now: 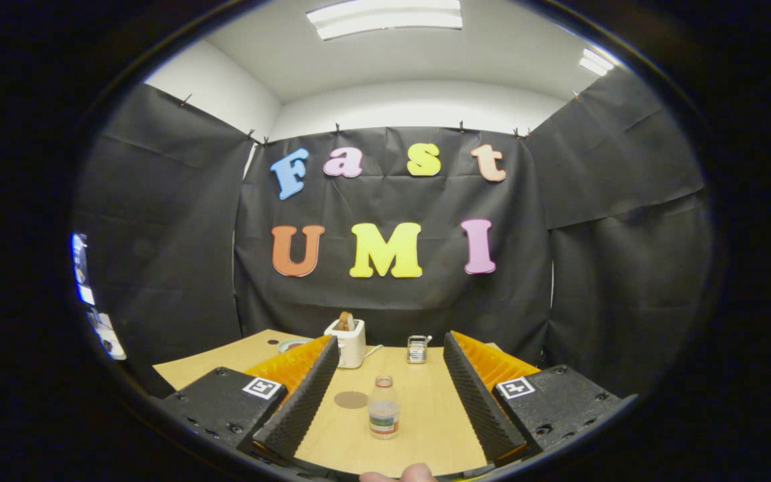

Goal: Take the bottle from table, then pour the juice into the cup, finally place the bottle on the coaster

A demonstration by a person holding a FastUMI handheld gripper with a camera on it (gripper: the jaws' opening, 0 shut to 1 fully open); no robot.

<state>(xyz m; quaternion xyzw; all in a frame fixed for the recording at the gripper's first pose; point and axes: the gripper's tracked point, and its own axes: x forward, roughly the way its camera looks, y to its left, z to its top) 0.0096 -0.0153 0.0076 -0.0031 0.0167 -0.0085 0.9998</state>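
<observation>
The tongs [385, 408] are hanging low over the wooden surface [425, 428] with their two fingers [302, 402] spread wide apart; they are pinching nothing; a small clear bottle [383, 408] is standing upright between the fingers, touching neither one, with some pale juice sitting in its lower part and a band of label around it; a flat round brown coaster [351, 399] is lying just beside the bottle, on its left and a little farther back; beyond the fingers a white toaster [346, 343] is standing near the back of the surface with a slice of toast [345, 321] poking out of its top; a small shiny metal thing [417, 349] is sitting to the right of the toaster, too small to name; a round dish [290, 345] is peeking out behind the left finger; a bit of the person's fingertip [399, 474] is showing right below the tongs.
</observation>
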